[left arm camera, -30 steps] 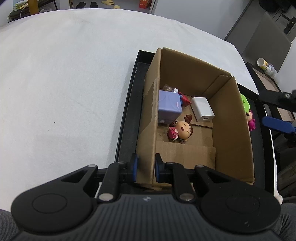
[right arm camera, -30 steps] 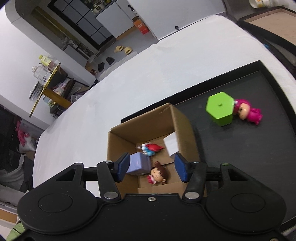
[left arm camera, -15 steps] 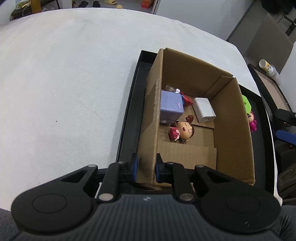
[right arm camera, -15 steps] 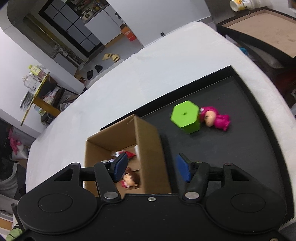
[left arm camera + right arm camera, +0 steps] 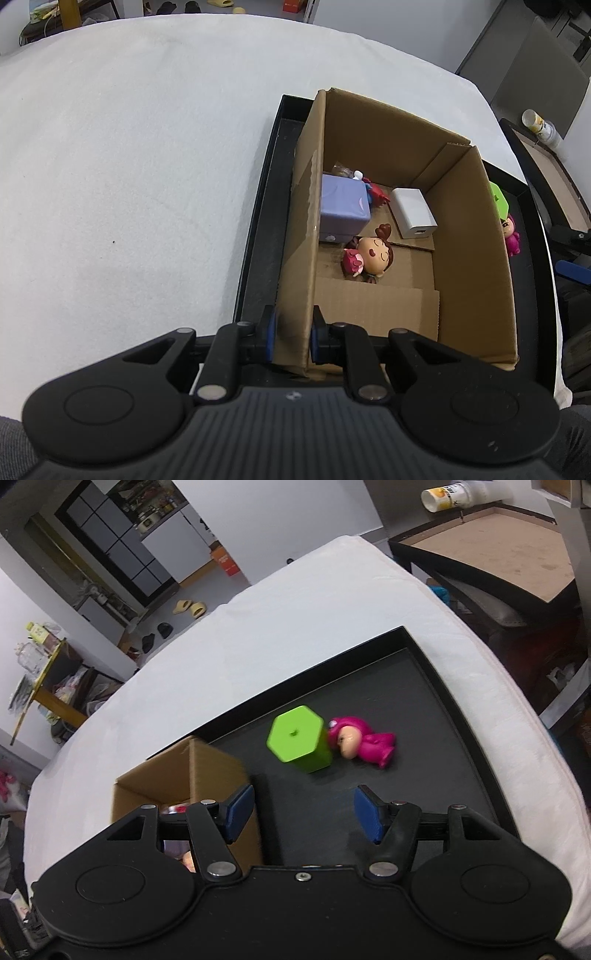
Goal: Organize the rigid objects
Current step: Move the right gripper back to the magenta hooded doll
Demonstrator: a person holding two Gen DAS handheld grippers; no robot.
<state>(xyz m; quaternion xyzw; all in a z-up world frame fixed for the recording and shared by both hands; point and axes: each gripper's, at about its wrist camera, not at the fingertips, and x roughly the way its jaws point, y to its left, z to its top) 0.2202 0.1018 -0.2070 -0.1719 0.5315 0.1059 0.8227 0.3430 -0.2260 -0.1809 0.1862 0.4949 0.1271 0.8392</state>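
Note:
A cardboard box stands on a black tray. Inside lie a purple box, a white charger, a doll with brown hair and a small red figure. My left gripper is shut on the box's near left wall. My right gripper is open and empty above the tray, to the right of the box. Beyond it lie a green hexagonal block and a pink doll, touching each other.
The tray lies on a white cloth-covered table. To the right stand a dark side table with a toppled cup and a grey chair. Shelves, shoes and clutter are at the far left of the room.
My right gripper has moved right, from above the box to above the open tray, nearer the green block and pink doll. My left gripper stays clamped on the box wall.

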